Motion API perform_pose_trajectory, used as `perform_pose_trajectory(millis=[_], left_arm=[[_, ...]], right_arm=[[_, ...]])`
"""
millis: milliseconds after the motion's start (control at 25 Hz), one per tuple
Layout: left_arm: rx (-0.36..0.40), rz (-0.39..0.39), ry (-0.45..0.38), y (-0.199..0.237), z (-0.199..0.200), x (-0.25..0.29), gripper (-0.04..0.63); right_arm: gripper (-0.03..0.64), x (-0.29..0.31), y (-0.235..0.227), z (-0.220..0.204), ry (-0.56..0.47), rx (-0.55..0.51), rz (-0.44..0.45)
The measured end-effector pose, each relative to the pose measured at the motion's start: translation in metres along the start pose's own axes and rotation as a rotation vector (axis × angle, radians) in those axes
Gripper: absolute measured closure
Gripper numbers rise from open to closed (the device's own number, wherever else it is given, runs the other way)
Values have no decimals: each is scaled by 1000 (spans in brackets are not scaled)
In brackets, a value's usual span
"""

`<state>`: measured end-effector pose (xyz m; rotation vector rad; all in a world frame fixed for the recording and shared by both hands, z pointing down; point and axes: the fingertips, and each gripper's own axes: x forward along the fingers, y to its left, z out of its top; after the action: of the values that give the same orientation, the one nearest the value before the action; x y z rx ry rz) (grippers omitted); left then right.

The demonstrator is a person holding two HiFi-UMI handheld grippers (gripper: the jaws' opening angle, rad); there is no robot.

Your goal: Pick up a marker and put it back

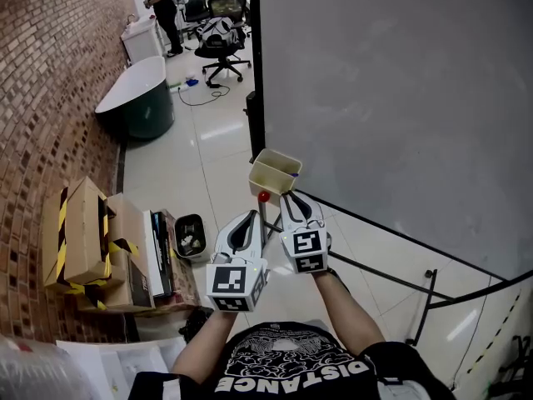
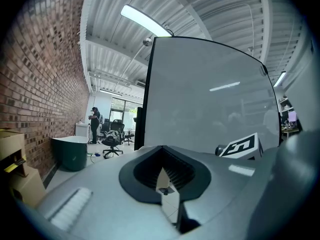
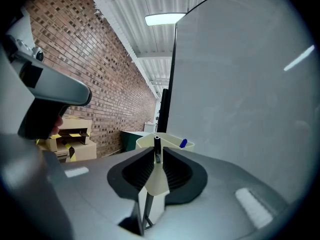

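Closest to me, my forearms reach out over the tiled floor [image 1: 200,169], one pair of tongs in each hand, side by side and near each other. My left tongs [image 2: 161,150] are drawn together at the tips with nothing between them. My right tongs [image 3: 156,159] are clamped on a thin dark marker [image 3: 157,145], which stands upright out of the tips. Just beyond the tips hangs a cream open-topped tray [image 1: 268,180], at the lower left corner of a large grey whiteboard [image 1: 391,98], and the end of a blue marker [image 3: 183,143] pokes up inside it near the board side. The held marker is outside the tray, on my side of its rim. Low to my left, a stack of cardboard boxes [image 1: 83,232] with yellow-and-black tape stands against the brick wall [image 1: 50,98], and a small dark bin [image 1: 191,236] sits on the floor beside them. Farther along that wall is a dark green tub [image 1: 137,98] with a white inside. Beyond it stands a black office chair [image 1: 221,40], and at the far end a person [image 1: 164,11] in dark clothes stands by a white unit.
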<state>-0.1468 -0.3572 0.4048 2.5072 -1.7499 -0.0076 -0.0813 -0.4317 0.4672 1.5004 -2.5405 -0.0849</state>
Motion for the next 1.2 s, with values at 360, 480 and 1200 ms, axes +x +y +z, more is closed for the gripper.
perform_pose_trajectory(millis=[360, 480, 1200], left_arm=[[-11, -5, -1, -17, 3, -10, 589], [-18, -10, -4, -28, 4, -17, 589], [-23, 26, -54, -114, 13, -84, 589]], right_arm=[[582, -29, 3, 17, -34, 0, 11], [583, -49, 5, 28, -57, 21, 21], [610, -203, 16, 95, -223, 61, 75]])
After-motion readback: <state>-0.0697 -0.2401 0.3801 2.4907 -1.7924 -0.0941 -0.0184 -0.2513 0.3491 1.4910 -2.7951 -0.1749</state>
